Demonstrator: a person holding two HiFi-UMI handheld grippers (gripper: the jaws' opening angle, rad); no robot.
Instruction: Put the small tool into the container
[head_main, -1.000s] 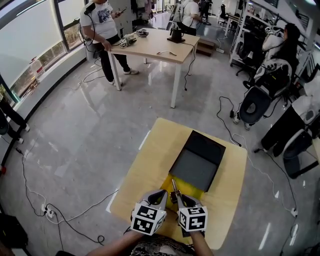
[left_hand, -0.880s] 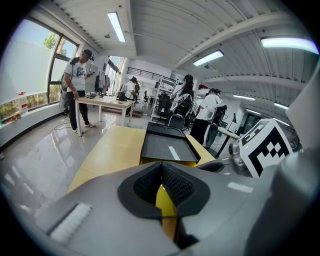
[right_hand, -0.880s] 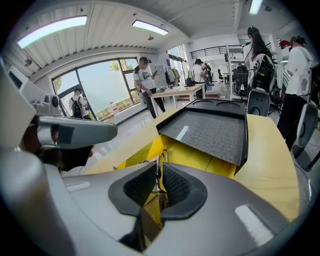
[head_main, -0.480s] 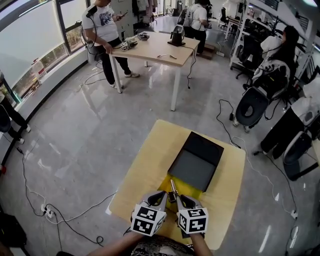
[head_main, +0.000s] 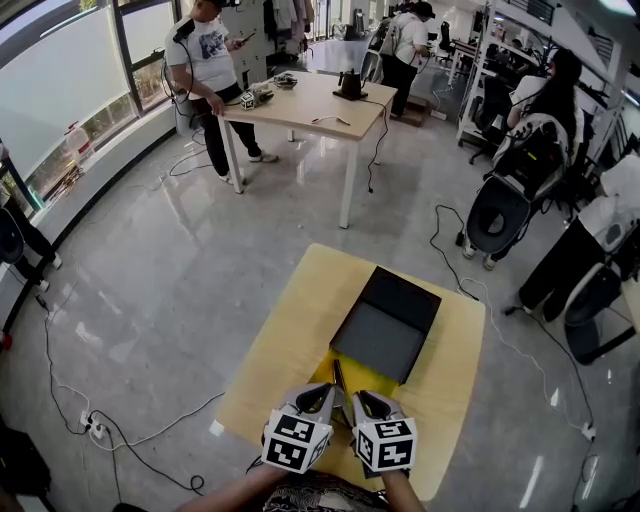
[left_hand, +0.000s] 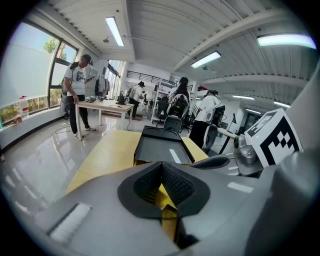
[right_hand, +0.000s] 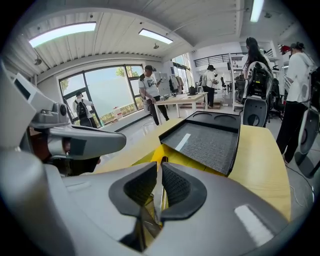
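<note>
The right gripper (head_main: 362, 398) pinches the thin, dark small tool (head_main: 337, 372) between its tongs. The small tool sticks out past the tips and points at the flat black container with the soft grey floor (head_main: 385, 335). Its tip is close to the near edge of the container, over the yellow sheet (head_main: 368, 378) that peeks out from under that edge. The container lies open on the light wooden table (head_main: 285, 330). The left gripper (head_main: 322, 392) is just beside the right one. Its tongs are pressed together, and I see nothing between them.

To do this step well, I think the right gripper should go forward over the near edge. Then it should come down low over the grey floor, and only then let go. The small tool is thin, so a drop from high up could make it bounce or roll out. The left gripper is best kept to the side.

The head view shows the whole container and where the small tool is next to it. Only the right gripper view shows the squeeze up close, with the small tool caught between the black pads. It also shows a white stripe (right_hand: 183, 141) on the grey floor, which is missing in the head view.
</note>
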